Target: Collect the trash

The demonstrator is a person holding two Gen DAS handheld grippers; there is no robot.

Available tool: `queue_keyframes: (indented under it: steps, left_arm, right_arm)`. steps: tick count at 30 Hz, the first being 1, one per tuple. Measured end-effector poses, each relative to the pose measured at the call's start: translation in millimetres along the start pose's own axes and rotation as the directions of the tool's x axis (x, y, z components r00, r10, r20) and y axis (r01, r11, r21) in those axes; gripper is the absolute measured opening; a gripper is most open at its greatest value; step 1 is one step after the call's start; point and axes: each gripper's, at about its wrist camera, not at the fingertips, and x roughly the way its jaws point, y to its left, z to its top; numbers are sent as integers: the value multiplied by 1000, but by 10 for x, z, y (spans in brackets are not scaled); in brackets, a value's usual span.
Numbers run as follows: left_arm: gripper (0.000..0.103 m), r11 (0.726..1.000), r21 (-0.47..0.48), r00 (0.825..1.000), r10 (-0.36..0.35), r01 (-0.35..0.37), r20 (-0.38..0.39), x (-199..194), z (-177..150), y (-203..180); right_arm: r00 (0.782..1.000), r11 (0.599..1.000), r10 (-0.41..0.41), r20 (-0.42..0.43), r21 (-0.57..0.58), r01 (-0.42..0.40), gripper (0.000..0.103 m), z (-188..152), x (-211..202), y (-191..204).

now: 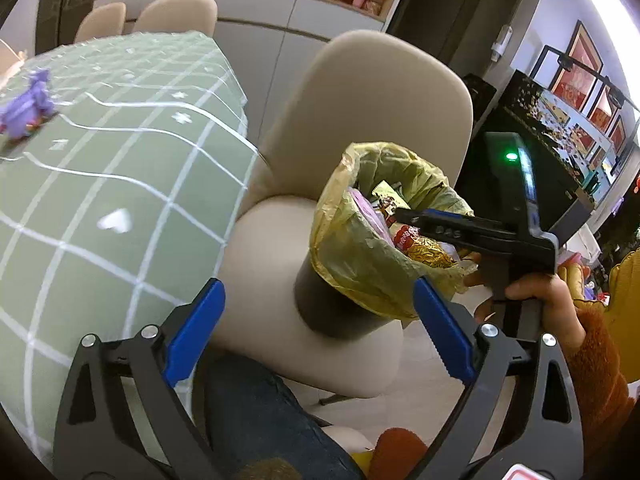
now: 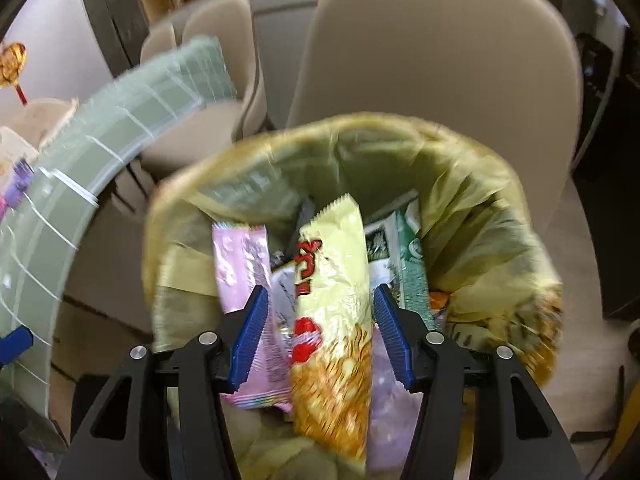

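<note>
The right tool (image 2: 318, 334) is above the mouth of a dark trash bin (image 1: 336, 308) that stands on the seat of a beige chair (image 1: 384, 100). The bin has a yellow bag liner (image 2: 472, 208) folded over its rim. The blue pads of the right tool are spread apart, and a yellow snack wrapper (image 2: 332, 312) lies between them; it is blurred, and I cannot tell if a pad touches it. Just left of this wrapper there is a pink wrapper (image 2: 242, 264), and to the right a green and white wrapper (image 2: 410, 264), both inside the liner. In the left wrist view the right tool (image 1: 404, 216) reaches over the bin from the right side, and the person's hand (image 1: 540, 296) holds its handle.

The left tool (image 1: 318, 328) is near the bin, with its pads (image 1: 198, 328) wide apart and nothing between them. To the left is the worktop (image 1: 120, 184), covered with a green cloth with white grid lines. On its far left part lies a purple crumpled wrapper (image 1: 30, 104), well apart from the bin. More beige chairs (image 1: 176, 16) stand behind the worktop.
</note>
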Motion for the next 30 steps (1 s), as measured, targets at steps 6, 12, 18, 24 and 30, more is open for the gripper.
queue_keyframes:
  steps: [6,12,18,24,30]
  left_arm:
    - [90,990,13,979,136,-140,150,-619,-226,13]
    - [90,957,-18,917,284,-291,279,-1312,-624,80]
    - [90,887,-72,827,452,-456,335,-1857,-1052,50]
    - [90,833,-116,762,544,-541,351,-2138,-1368,-31]
    - [90,819,-145,760,570,-555,312,-2179,-1444,50]
  right_arm:
    - [982,999,20,185,-51,-11,52,-336,-878,408]
    - [946,979,141,292,-183,-90,52,-1030,-1597,965]
    - [929,962,221,295,-222,-158,52,-1502,-1910,1321]
    - [915,946,259,310,-272,-176,52,-1740,-2082,1600]
    - [906,941,272,325,-288,-179,52,-1839,-2131,1770]
